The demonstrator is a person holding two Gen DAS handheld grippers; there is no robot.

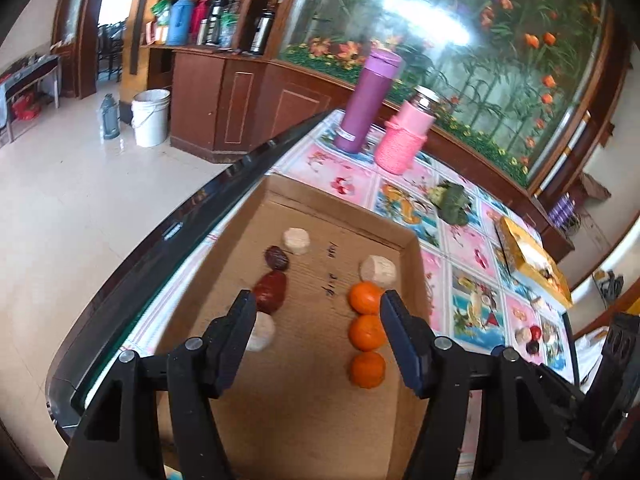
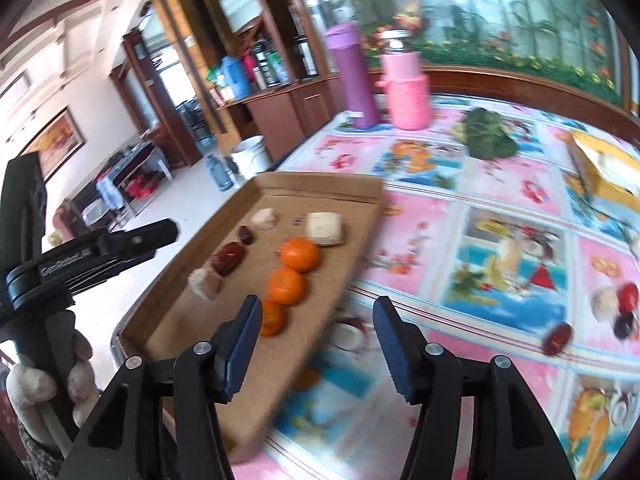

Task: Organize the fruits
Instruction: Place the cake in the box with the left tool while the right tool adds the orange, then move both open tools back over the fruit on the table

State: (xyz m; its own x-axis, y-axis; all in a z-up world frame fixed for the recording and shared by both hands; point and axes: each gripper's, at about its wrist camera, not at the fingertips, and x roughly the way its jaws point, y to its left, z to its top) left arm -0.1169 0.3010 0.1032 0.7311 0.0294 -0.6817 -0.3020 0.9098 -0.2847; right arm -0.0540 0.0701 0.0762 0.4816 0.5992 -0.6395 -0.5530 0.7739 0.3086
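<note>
A cardboard tray (image 1: 304,408) (image 2: 352,200) lies at the table's left edge. Its left row holds a beige piece (image 1: 296,241), a dark date (image 1: 276,257), a red date (image 1: 272,290) and a second beige piece (image 1: 262,332). Its right row holds a beige piece (image 1: 377,269) and three oranges (image 1: 366,332) (image 2: 287,286). My left gripper (image 1: 319,300) hovers open over the tray between the rows, empty. My right gripper (image 2: 318,305) is open and empty above the tray's right rim. Loose dates and a beige piece (image 2: 606,302) (image 1: 530,336) lie on the tablecloth to the right.
A purple flask (image 2: 354,76), a pink knit-covered jar (image 2: 408,92), a green vegetable (image 2: 486,134) and a yellow box (image 2: 604,172) stand at the table's far side. In the right wrist view a gloved hand (image 2: 32,384) holds the left gripper's body (image 2: 92,256). The table drops off to the floor at left.
</note>
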